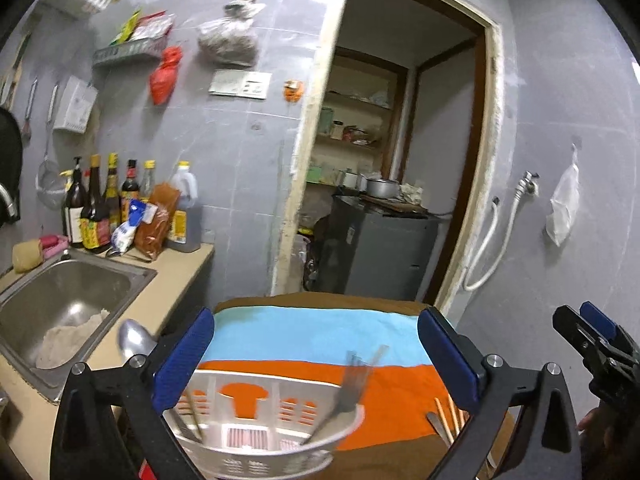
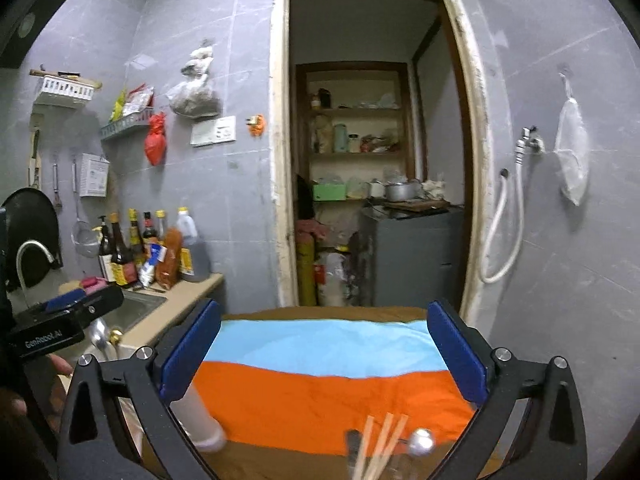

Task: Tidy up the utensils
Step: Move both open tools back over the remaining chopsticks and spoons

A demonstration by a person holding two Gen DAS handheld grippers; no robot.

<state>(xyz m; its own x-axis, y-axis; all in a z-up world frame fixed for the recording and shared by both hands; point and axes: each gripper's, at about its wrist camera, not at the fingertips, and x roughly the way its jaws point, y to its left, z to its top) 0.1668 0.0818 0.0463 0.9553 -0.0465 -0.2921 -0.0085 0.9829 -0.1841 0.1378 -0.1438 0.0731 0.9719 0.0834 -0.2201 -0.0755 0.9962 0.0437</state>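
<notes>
Both grippers hanging released over the striped cloth, utensils sorted into holders.

The left gripper [image 1: 316,356] is holding its blue fingers [image 1: 185,356] spread wide with nothing between the pads, above a white slotted basket [image 1: 276,432] where a fork [image 1: 347,390] is leaning. The right gripper [image 2: 324,354] is likewise standing released and empty over the cloth-covered surface [image 2: 320,400], where wooden chopsticks [image 2: 382,448] and a spoon [image 2: 420,442] are poking up at the frame's lower edge.
</notes>
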